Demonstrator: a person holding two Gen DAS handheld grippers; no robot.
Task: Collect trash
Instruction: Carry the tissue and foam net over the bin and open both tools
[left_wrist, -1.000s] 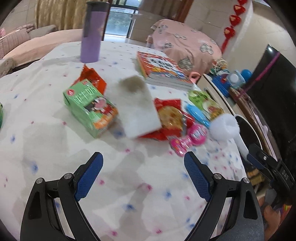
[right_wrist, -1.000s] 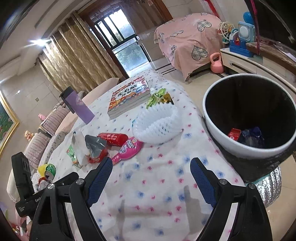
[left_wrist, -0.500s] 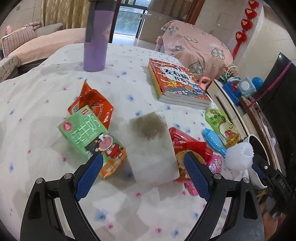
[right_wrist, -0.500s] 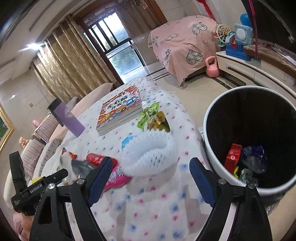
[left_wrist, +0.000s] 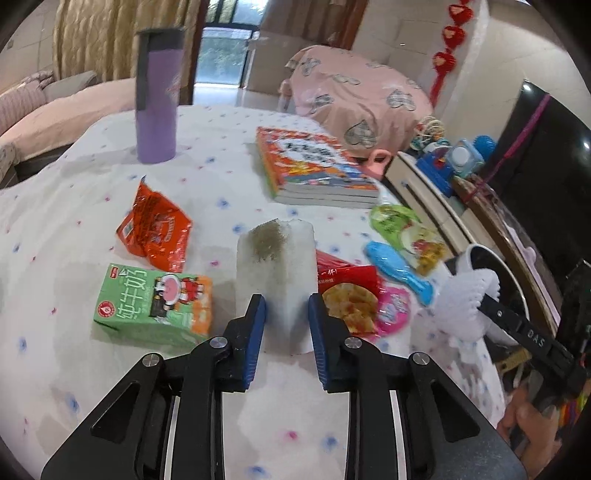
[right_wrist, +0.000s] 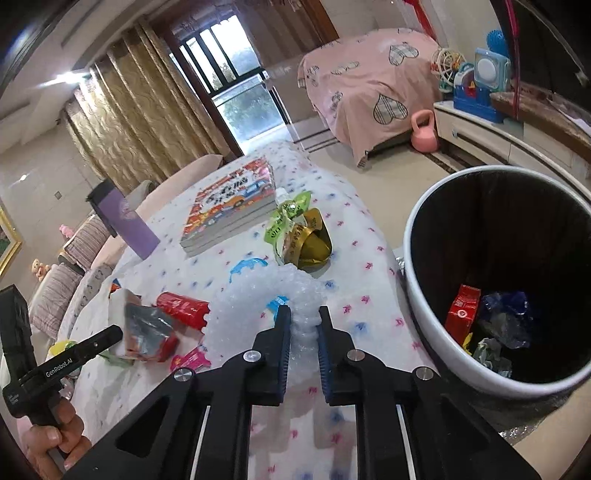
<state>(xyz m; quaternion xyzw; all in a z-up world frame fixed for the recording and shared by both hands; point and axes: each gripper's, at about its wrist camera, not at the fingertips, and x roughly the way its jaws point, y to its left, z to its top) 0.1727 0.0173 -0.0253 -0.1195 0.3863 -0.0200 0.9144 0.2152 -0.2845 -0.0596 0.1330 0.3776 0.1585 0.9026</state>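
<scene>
My left gripper (left_wrist: 286, 314) is shut on a white stained tissue (left_wrist: 275, 266) standing on the table. Beside it lie a green milk carton (left_wrist: 155, 306), an orange wrapper (left_wrist: 157, 229), a red snack bag (left_wrist: 347, 291), a pink wrapper (left_wrist: 393, 308), a blue wrapper (left_wrist: 397, 267) and a green pouch (left_wrist: 406, 230). My right gripper (right_wrist: 304, 326) is shut on a white foam net (right_wrist: 266, 306) at the table edge, left of the trash bin (right_wrist: 424, 314). The foam net also shows in the left wrist view (left_wrist: 467, 302).
A purple tumbler (left_wrist: 157, 96) and a stack of books (left_wrist: 314, 170) stand at the far side of the table. The bin holds a red carton (right_wrist: 463, 310) and crumpled plastic (right_wrist: 506, 321). A pink covered sofa (right_wrist: 369, 85) and a low cabinet (right_wrist: 498, 136) lie beyond.
Both grippers have gone from open to shut: the left moved forward and closed on the tissue, the right moved forward and closed on the foam net.
</scene>
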